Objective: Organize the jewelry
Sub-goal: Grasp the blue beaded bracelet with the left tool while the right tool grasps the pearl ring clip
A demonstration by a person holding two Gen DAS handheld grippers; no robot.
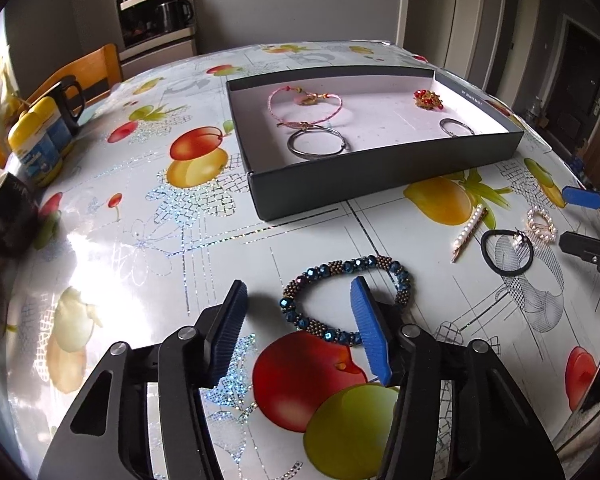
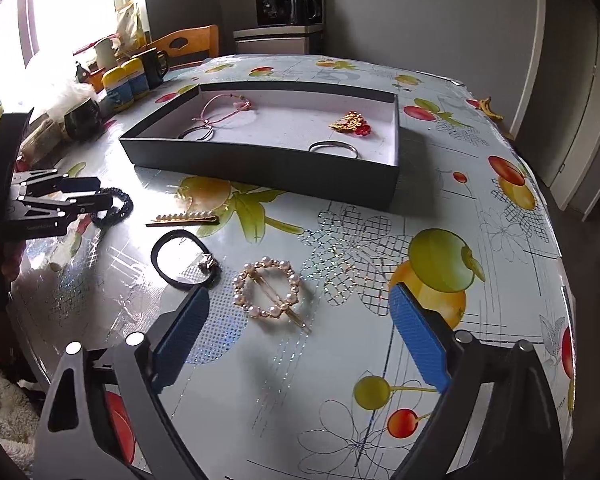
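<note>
A dark tray [image 1: 380, 168] with a white floor holds a pink cord bracelet [image 1: 304, 104], two silver bangles [image 1: 318, 142] and a red-gold brooch [image 1: 428, 99]. My left gripper [image 1: 300, 292] is open just above the table, its right finger over a blue beaded bracelet [image 1: 340, 300]. My right gripper [image 2: 300, 300] is open around a pearl ring hair clip [image 2: 268, 292]. A black hair tie [image 2: 184, 260] and a pearl bar clip [image 2: 184, 220] lie to its left. The tray also shows in the right wrist view [image 2: 260, 168].
Yellow-lidded containers [image 1: 38, 144], black mugs [image 1: 72, 100] and clutter stand along the table's left side. A wooden chair [image 1: 80, 72] is behind them. The fruit-print tablecloth [image 1: 160, 240] covers the table. A banana [image 2: 490, 106] lies at the far right edge.
</note>
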